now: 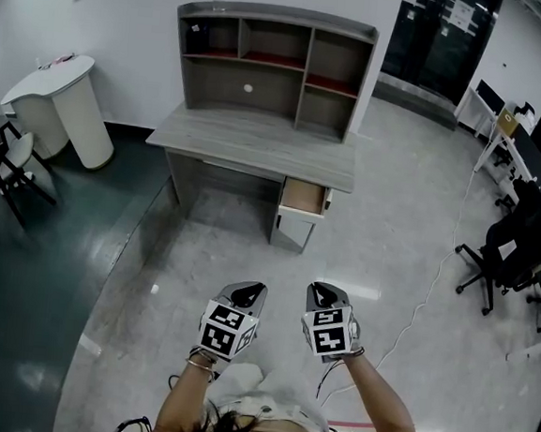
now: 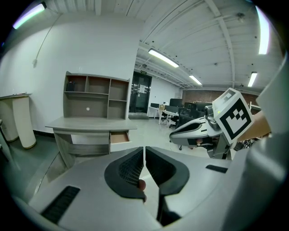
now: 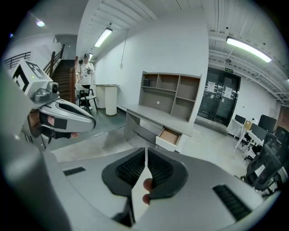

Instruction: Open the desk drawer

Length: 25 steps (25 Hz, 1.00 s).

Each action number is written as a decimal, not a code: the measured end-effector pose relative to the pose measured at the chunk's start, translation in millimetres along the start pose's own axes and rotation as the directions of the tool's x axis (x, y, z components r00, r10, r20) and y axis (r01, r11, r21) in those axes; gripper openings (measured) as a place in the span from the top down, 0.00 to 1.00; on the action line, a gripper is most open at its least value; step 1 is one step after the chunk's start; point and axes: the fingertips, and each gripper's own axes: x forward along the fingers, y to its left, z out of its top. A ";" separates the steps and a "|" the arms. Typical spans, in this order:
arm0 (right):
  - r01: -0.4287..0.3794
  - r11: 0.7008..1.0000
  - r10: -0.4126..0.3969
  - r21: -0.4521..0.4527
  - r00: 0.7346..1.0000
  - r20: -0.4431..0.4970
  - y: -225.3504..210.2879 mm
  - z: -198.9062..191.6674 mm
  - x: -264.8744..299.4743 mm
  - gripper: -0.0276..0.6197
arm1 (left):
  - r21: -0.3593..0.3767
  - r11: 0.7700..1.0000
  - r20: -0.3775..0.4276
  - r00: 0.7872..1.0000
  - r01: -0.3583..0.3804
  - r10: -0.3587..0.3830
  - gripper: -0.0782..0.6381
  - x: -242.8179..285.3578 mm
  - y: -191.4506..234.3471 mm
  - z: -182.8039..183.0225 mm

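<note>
My left gripper (image 1: 248, 293) and right gripper (image 1: 325, 293) hang side by side over the bare floor (image 1: 248, 255), both pointing forward and a little down. In each gripper view the jaws stand together with only a hairline seam between the pads and nothing caught in them. The drawer (image 1: 303, 196) lies straight ahead and well apart from both, under the right end of the grey desk (image 1: 249, 143) that carries the shelf unit (image 1: 270, 64). It is already pulled out, its pale wooden inside open to the head view and its white front facing me. Its line of travel runs out from the desk toward where I stand, nearly the way the jaws point. Seen from the head view it sits between the two grippers but closer to the right one's line, so I judge the right hand the nearer. I read the opening as done, or nearly so. Any further pull would mean crossing the floor between and parting those jaws before they could take the front edge.
</note>
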 end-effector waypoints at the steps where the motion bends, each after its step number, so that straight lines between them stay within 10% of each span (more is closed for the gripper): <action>1: -0.002 1.000 0.002 -0.001 1.000 0.002 0.4 0.6 -1.0 0.91 | -0.001 1.000 0.003 1.000 -0.002 0.002 0.86 -0.5 -1.1 0.6; 25: -0.048 0.999 0.051 -0.024 0.992 0.117 -9.2 -9.5 -66.5 0.91 | -0.001 0.999 0.016 0.999 -0.041 0.041 0.86 -12.5 -82.4 4.0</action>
